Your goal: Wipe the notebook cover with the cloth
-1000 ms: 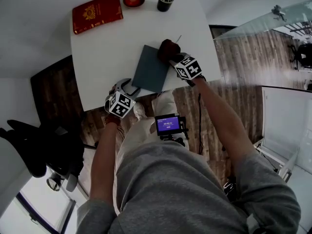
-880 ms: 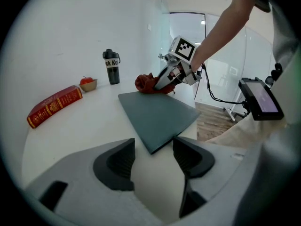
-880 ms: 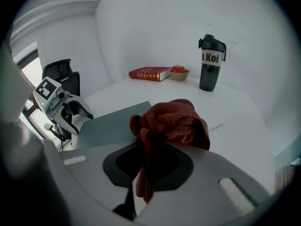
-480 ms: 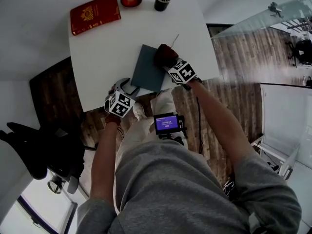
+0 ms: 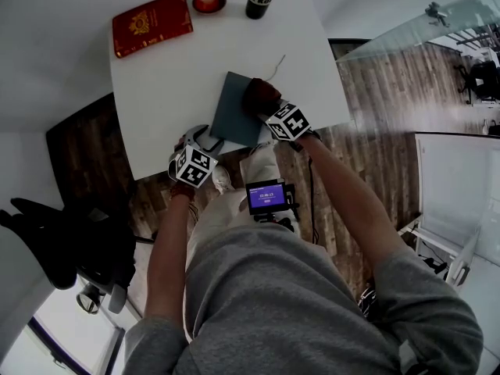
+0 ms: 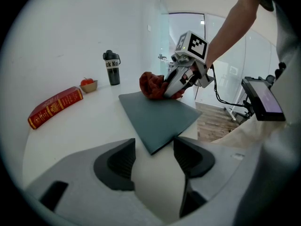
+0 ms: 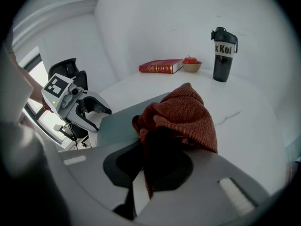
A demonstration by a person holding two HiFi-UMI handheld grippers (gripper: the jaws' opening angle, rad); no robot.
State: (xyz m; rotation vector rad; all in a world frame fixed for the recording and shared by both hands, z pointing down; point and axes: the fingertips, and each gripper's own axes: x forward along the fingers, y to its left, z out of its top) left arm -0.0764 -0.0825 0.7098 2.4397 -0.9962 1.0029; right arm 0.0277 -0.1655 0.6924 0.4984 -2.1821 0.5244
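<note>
Right gripper fingers clamped on cloth atop notebook; left gripper fingers wide apart, empty.

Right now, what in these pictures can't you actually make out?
Notebook: the corner under the cloth is hidden in the head view.
Right tongs: the pads are buried in the cloth in the right gripper view.
Screen: the text is too small in the head view.
Bottle: the label wraps out of sight in the right gripper view.
Bowl: the red contents are too small to name.
</note>
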